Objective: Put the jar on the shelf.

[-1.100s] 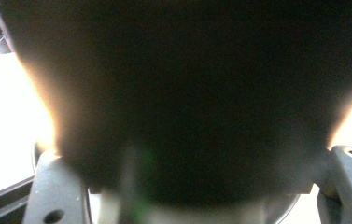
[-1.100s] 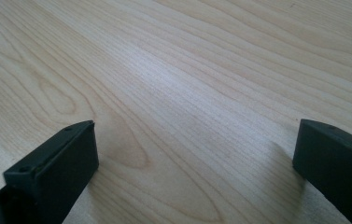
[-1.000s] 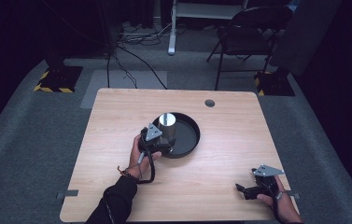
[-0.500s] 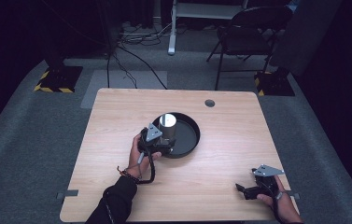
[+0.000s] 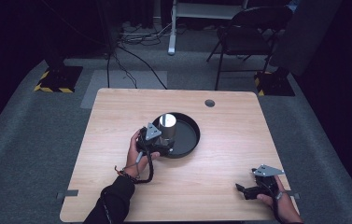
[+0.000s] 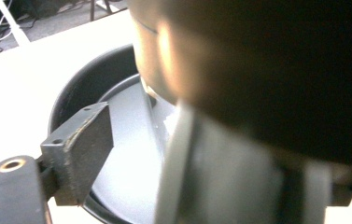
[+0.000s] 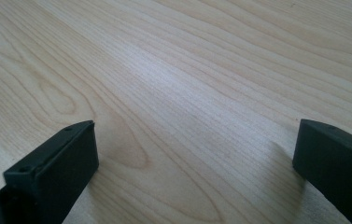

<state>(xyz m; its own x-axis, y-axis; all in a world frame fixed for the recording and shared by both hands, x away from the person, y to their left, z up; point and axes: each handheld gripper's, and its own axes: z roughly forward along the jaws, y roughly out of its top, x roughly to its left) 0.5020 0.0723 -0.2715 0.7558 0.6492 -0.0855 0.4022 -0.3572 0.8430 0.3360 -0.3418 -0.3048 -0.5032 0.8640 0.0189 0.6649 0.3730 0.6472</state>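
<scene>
Right gripper [image 5: 242, 189]: at 5 o'clock on the table [image 5: 239, 130], near your edge; its jaws stand wide apart over bare wood, holding nothing.
Left gripper [image 5: 162, 142]: at the 7 o'clock rim of the black pan [image 5: 190, 140]; its jaws have just been opening, the left pad [image 6: 78, 149] is off the metal cup [image 5: 167, 125], so the cup is let go.
Cup's place: upright in the pan, left of its centre, between your jaws.
Cup's look: shiny cylinder, pale flat top, blurred close up.
Risk: I judge that pulling back crooked drags a jaw against the cup and tips it.
Risk two: catching the pan's rim could shove the pan toward 12 o'clock.
</scene>
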